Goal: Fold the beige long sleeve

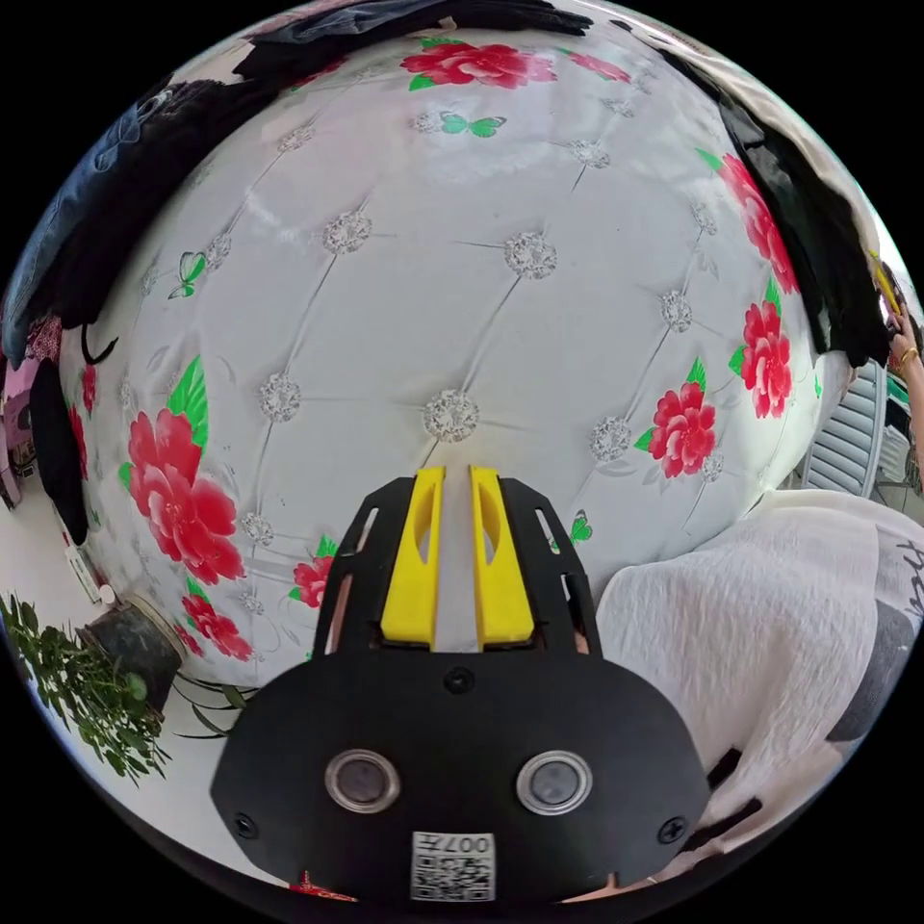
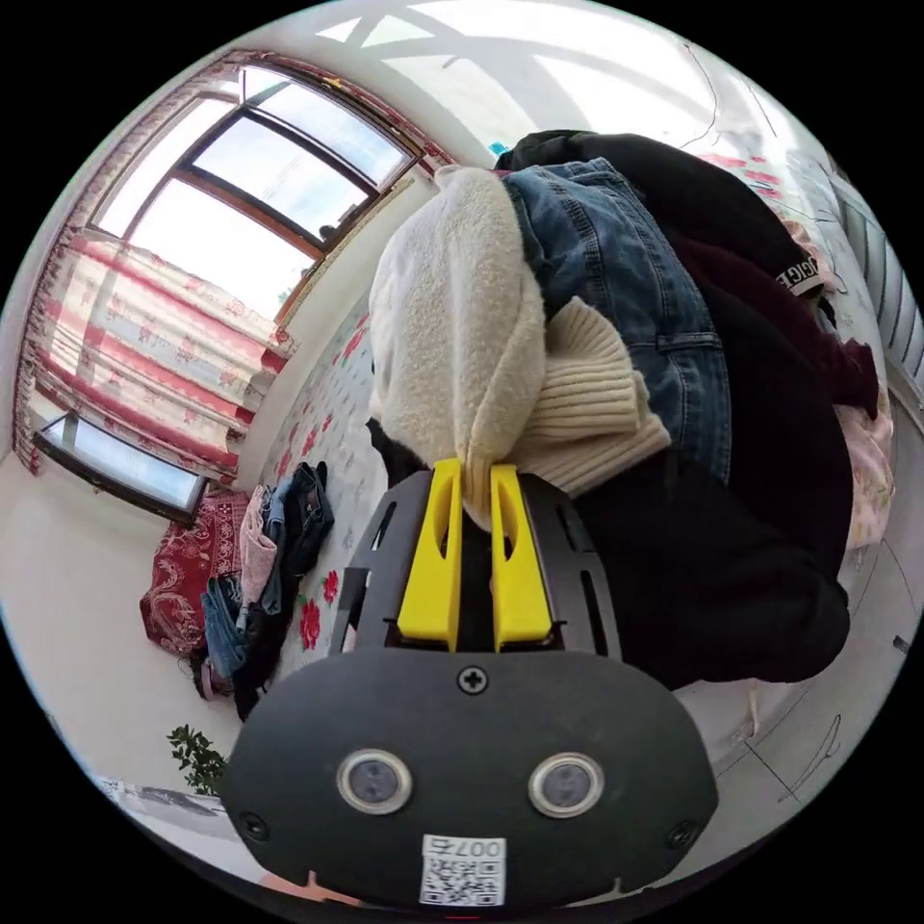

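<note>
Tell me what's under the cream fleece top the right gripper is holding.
Under the fleece top lie blue jeans and black clothes. Whatever lies deeper in the pile is covered.

My left tongs (image 1: 455,481) are hanging free in the left gripper view — the yellow jaws standing close together with a narrow gap, nothing between them. My right tongs (image 2: 474,476) are pinching a fold of the cream fleece garment (image 2: 452,318) at the jaw tips — both jaws pressing on it.
</note>
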